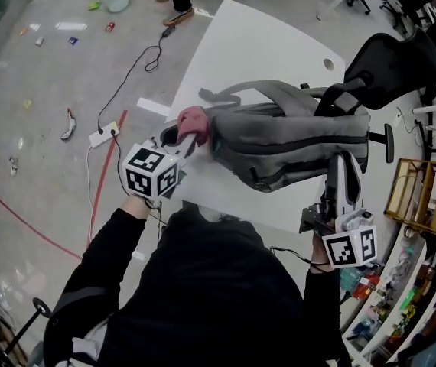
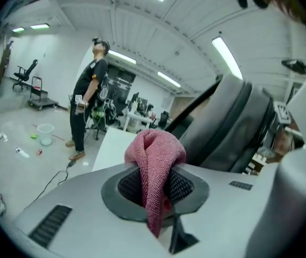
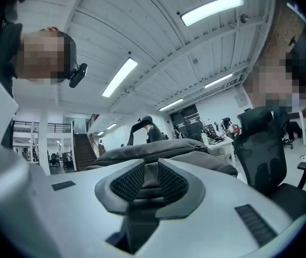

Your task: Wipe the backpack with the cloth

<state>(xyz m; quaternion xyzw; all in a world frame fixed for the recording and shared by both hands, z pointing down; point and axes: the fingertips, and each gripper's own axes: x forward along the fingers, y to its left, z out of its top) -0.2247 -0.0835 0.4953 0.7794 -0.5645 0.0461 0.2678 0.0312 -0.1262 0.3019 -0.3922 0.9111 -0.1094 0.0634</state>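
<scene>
Two grippers worked at one white surface (image 1: 256,44), which stretched away ahead of both. Beyond the right gripper (image 3: 150,183), off the surface's far corner, stood a black office chair (image 1: 395,61). The grey backpack (image 1: 294,140) lay on its side on the surface, ahead of and between the two grippers, its shoulder straps on the side farthest from them.

Right gripper: held about level at the backpack's near right end, closed on it, with a strip of grey backpack fabric pinched between the ribbed pads.

Left gripper (image 2: 155,190): tipped slightly downward at the backpack's left end, closed on the pink cloth (image 1: 193,121). The cloth bunched up above the pads and one tail hung below them. It sat right at the backpack's end panel; actual contact could not be confirmed.
</scene>
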